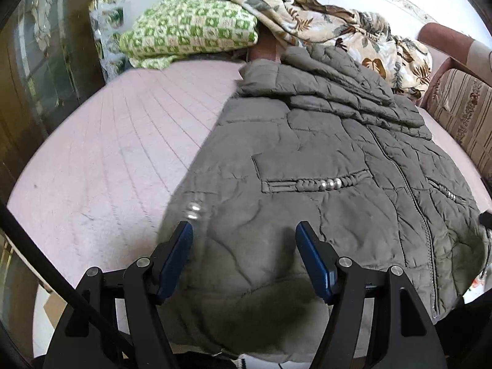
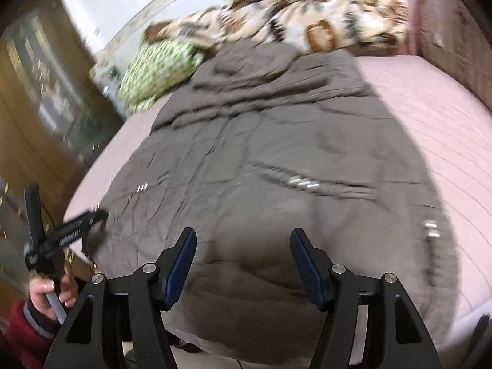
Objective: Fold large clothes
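- While both tools hang over the near hem, the grey quilted jacket (image 1: 323,160) lies flat on the pink bedspread (image 1: 101,153), front side up, zip closed down the middle.
- Long axis: it runs straight away from both cameras, hem at the near bed edge, collar and hood end far off, pointing toward the green checked pillow (image 1: 190,30) and the leaf-print blanket (image 1: 323,27).
- Left gripper (image 1: 244,230): jaws spread wide, nothing between them, hovering above the hem on the jacket's left half; whether it touches the cloth I can't tell.
- Right gripper (image 2: 243,233): also wide open and empty, over the hem nearer the jacket's right half; this view is blurred.
- From the right wrist view the left tool shows low at the left, at the jacket's left hem corner.
- My read: each side has its own tool nearest, so the fold looks set to go either across the zip line or up along the long axis, hem toward collar.
- Bulky padding here; I'd expect it to spring back.
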Demonstrator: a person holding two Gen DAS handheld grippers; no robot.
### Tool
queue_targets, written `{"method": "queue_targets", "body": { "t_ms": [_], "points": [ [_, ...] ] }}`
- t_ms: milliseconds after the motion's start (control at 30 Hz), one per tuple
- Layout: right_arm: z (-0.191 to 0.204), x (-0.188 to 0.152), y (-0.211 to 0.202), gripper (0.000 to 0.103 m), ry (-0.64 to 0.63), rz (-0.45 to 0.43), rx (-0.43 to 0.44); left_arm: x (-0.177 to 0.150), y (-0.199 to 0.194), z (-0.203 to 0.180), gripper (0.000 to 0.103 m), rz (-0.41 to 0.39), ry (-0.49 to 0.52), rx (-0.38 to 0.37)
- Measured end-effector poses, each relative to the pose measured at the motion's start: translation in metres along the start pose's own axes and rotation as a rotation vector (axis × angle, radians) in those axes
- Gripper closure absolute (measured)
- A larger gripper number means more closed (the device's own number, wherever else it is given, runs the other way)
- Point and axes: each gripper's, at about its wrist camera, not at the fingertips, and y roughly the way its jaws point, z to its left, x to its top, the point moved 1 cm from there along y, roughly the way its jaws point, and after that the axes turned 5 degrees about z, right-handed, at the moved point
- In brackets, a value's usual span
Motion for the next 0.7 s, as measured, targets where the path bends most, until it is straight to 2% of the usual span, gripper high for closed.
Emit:
{"method": "queue_targets", "body": {
  "t_ms": [133, 300, 467, 700],
  "points": [
    [-0.043, 0.003, -0.030, 0.035, 0.114, -0.081, -0.044, 0.000, -0.010, 0.010, 0.033, -0.020, -0.036, -0.023],
    [-0.088, 0.001, -0.059, 0.034, 0.259, -0.126, -0.086, 0.002, -0.007, 0.033, 0.032, -0.002, -0.119, 0.026],
    [-0.109, -0.002, -0.060, 0.034, 0.348, -0.116, -0.083, -0.002, 0.003, 0.056, 0.032, 0.049, -0.228, 0.027],
    [-0.118, -0.005, -0.054, 0.034, 0.369, -0.088, -0.112, -0.007, 0.008, 0.077, 0.031, 0.087, -0.317, 0.012]
  ]
}}
